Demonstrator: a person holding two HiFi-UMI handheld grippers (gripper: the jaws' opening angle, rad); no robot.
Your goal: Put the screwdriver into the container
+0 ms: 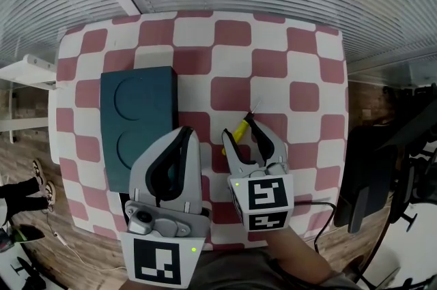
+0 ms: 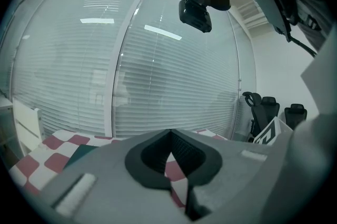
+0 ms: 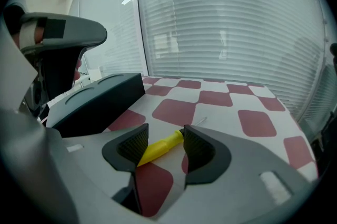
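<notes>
The screwdriver, with a yellow handle [image 1: 240, 129] [image 3: 158, 148] and a thin metal shaft [image 3: 199, 122], lies on the checked table. My right gripper [image 1: 240, 127] [image 3: 164, 136] is open, its jaws low on either side of the handle without pressing it. The container is a dark teal box [image 1: 140, 121] [image 3: 97, 101] with two round recesses on top, standing to the left of the screwdriver. My left gripper [image 1: 184, 132] [image 2: 169, 133] is shut with its tips together, empty, just right of the box's near end.
The red-and-white checked table [image 1: 273, 50] ends at a wall of blinds at the far side. A black office chair [image 1: 382, 166] stands off the right edge. Off the left edge are a white shelf [image 1: 27, 70] and wooden floor.
</notes>
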